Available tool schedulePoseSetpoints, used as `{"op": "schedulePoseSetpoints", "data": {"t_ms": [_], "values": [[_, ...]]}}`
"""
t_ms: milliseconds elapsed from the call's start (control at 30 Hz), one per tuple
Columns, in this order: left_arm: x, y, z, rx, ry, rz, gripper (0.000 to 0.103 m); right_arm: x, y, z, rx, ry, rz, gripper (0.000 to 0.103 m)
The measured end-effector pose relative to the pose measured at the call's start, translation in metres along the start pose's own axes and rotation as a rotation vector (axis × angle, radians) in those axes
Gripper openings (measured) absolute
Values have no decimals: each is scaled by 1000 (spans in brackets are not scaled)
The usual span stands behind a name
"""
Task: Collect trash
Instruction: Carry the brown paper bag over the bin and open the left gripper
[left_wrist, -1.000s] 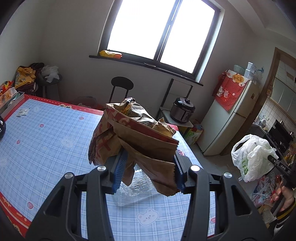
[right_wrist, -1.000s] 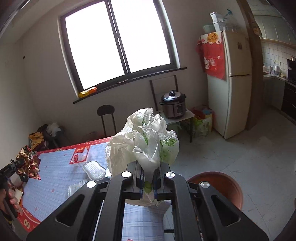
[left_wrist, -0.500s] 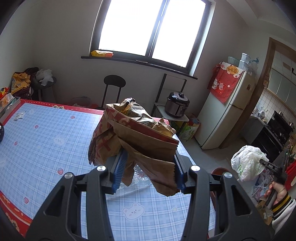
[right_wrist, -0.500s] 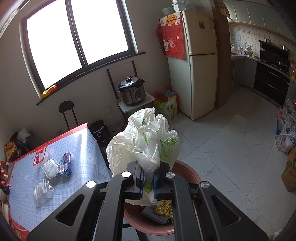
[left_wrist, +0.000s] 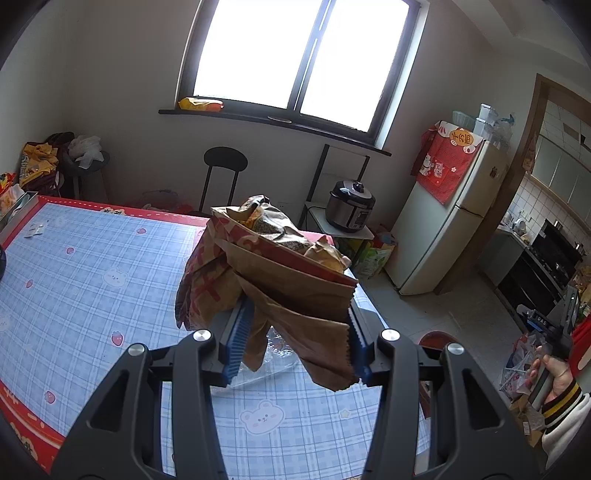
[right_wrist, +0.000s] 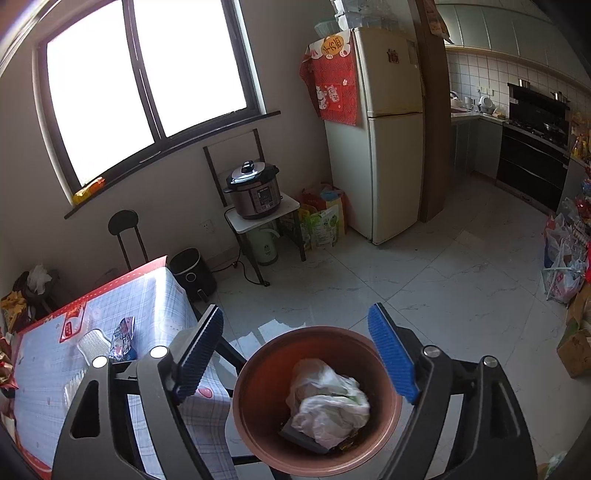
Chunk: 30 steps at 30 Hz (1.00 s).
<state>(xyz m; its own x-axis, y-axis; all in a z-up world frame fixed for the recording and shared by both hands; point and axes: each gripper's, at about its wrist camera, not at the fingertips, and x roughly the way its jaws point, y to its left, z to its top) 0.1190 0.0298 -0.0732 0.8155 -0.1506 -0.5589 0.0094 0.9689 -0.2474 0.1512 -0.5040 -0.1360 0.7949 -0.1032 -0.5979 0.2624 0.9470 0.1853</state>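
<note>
Your left claw (left_wrist: 295, 345) is clamped on the crumpled paper bag (left_wrist: 273, 273), light, soft and crushable, so keep hold low on its folded body; your right claw (right_wrist: 295, 356), jaws just sprung apart, hangs empty above the bin (right_wrist: 255, 387) where the plastic bag (right_wrist: 328, 404) lies.

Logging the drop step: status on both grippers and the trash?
Right gripper open, jaws just opened, empty. White plastic bag in brown bin. Left gripper shut on paper bag. Nothing in the way.
</note>
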Motion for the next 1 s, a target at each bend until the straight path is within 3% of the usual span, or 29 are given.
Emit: {"op": "schedulePoseSetpoints", "data": {"t_ms": [67, 433, 733, 1000], "values": [[2, -5, 1, 12, 2, -16, 48, -10, -1, 1, 11, -20, -2, 97], [29, -63, 4, 114, 50, -154, 49, -56, -11, -20, 11, -22, -36, 97], [76, -165, -16, 246, 144, -346, 49, -86, -38, -45, 33, -1, -83, 97], [136, -281, -52, 357, 263, -518, 49, -114, -93, -57, 95, 3, -176, 97]]}}
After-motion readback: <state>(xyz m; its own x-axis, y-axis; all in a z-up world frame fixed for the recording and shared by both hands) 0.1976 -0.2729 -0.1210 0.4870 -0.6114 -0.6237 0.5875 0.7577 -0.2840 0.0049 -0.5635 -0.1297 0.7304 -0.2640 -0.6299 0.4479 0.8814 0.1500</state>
